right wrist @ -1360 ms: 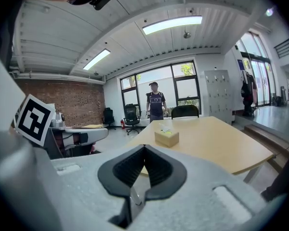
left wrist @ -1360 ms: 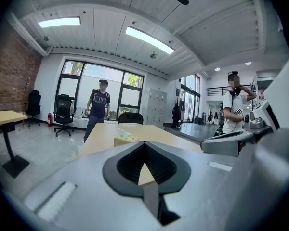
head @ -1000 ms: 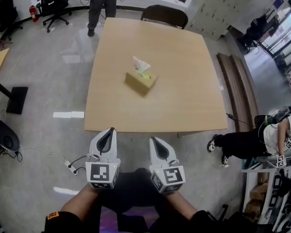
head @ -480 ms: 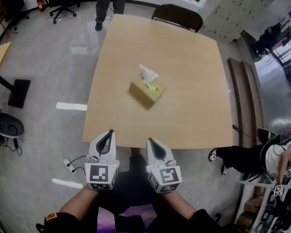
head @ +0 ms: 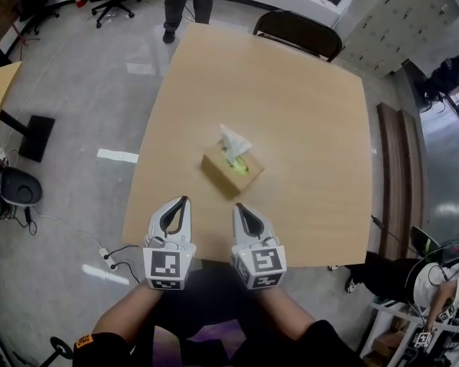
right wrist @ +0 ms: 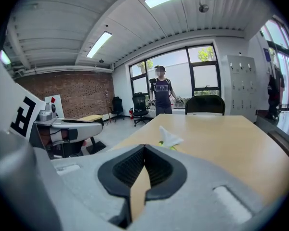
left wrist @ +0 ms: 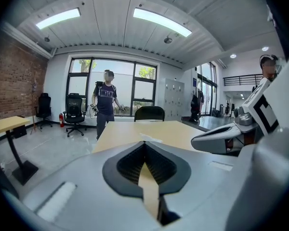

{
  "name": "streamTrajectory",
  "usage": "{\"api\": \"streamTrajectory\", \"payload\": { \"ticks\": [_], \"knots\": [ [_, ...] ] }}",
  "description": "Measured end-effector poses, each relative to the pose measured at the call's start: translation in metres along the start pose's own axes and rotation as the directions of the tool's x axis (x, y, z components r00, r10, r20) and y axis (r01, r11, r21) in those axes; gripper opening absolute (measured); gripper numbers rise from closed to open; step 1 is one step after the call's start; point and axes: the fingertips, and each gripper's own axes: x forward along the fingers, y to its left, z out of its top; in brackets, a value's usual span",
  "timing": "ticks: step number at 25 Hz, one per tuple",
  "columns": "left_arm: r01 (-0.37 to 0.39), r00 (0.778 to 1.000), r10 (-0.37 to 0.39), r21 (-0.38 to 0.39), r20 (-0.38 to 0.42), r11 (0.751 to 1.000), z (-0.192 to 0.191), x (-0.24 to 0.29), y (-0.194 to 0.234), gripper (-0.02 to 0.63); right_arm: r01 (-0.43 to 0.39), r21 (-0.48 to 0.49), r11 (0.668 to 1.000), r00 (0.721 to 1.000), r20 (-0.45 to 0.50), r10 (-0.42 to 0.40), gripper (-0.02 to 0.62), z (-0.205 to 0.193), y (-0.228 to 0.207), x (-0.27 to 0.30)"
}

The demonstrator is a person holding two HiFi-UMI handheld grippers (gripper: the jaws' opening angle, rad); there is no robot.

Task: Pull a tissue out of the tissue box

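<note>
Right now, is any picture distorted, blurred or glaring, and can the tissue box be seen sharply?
Head view: the fisheye lens bends the edges of the table, pale glare lies on the floor beside it, yet the tissue box is sharp. Left gripper view: dark round vignette, ceiling lights burn white. Right gripper view: same vignette, the tissue shows clearly.

On the wooden table [head: 306,121], a tissue box [head: 229,174].

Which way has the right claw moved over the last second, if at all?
Yes. The right claw has moved forward, crossing the table at its near edge toward the tissue box.
</note>
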Motion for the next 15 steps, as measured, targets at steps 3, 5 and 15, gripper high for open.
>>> {"api": "streamTrajectory", "payload": {
  "ticks": [3,5,15],
  "knots": [
    [-0.014,1.0,0.014,0.005,-0.01,1.0,0.003,0.022,0.004,0.017,-0.002,-0.008,1.0,1.0,-0.02,0.002,-0.009,0.008,-0.016,0.025],
    [-0.026,1.0,0.027,0.009,-0.015,1.0,0.005,0.036,0.008,0.017,-0.002,-0.01,1.0,0.999,-0.039,0.002,-0.009,0.011,-0.027,0.043],
    [-0.07,0.996,0.069,-0.004,-0.061,0.998,-0.001,0.089,0.022,0.018,-0.003,0.013,1.0,0.985,-0.173,0.006,0.038,0.002,-0.06,0.111]
  ]
}}
